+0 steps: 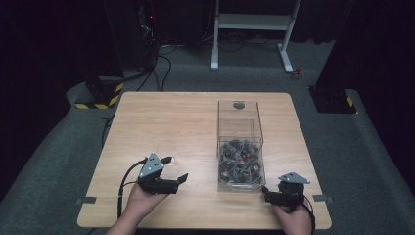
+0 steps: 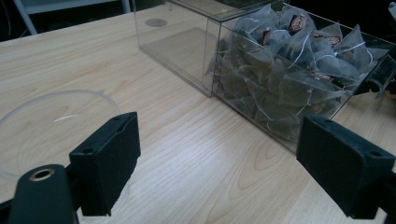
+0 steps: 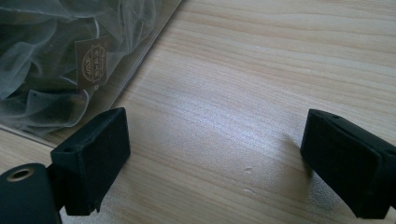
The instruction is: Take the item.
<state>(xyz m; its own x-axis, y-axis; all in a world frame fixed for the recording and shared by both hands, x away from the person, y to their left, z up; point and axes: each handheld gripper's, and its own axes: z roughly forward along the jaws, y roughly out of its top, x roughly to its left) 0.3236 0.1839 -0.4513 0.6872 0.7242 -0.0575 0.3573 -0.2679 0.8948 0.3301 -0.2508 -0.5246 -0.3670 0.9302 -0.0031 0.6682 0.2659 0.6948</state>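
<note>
Room: dark, with a grey floor, black cables and a white frame [image 1: 252,29] behind the wooden table [image 1: 195,117].
Clear box [image 1: 240,144]: it stands on the right half of the table. It has two parts. The far part is bare, and the near part is full of tea bags [image 1: 241,164].
Tea bags: see-through pouches with white strings and small brown tags.
Writing: one tag [image 3: 92,63] has a round gold mark on it, but it is too small to read.
Clear cup [image 1: 166,149]: it sits on the table left of the box, just past the left gripper.
Left gripper [image 1: 171,172]: the jaws are wide apart and hold nothing. It points toward the box, with bare wood between its jaws.
Right gripper [image 1: 268,194]: the jaws are wide apart and hold nothing. It hovers low over the wood, just beside the near right corner of the box.
</note>
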